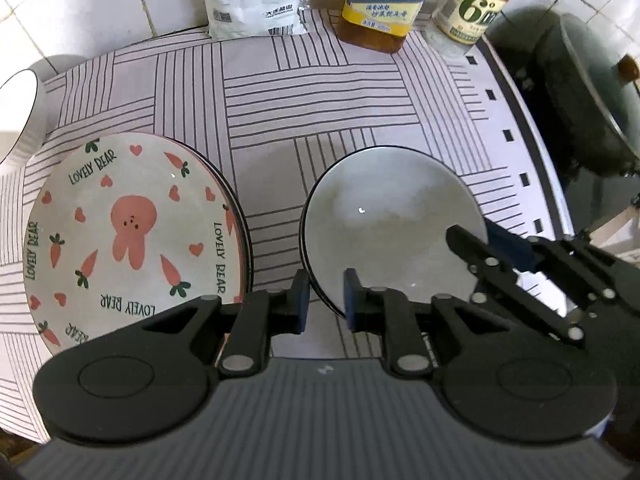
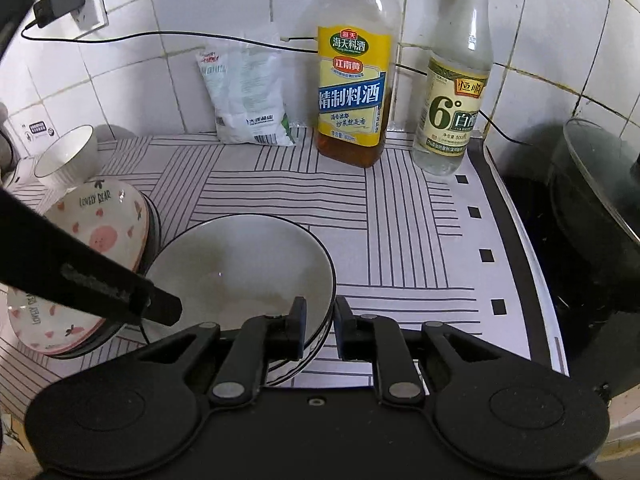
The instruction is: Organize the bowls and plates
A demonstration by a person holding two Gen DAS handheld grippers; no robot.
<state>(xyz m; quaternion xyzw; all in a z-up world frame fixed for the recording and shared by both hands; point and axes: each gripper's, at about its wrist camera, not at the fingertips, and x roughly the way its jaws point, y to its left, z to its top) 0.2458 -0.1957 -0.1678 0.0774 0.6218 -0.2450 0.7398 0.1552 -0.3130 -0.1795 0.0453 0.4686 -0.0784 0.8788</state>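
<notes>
1. While the grey bowl [image 1: 394,220] sits on the striped surface [image 1: 320,96] just right of the stack of bear-print plates [image 1: 132,224], we have both grippers at its near rim.
2. Our left gripper [image 1: 326,304] straddles the rim's near-left edge, one finger outside and one inside; our right gripper [image 2: 320,330] does the same at the near-right edge.
3. We judge both hands about equally near; the bowl is round, so no long axis matters, only the rim line running between each pair of fingers.
4. Both pairs stand slightly parted, a gap showing on either side of the rim, so we read them as released, not clenched on the bowl.
5. Beyond it stand a white ribbed bowl [image 2: 66,158], a bag [image 2: 248,96], two bottles [image 2: 352,92] and a dark pot [image 2: 600,208].
</notes>
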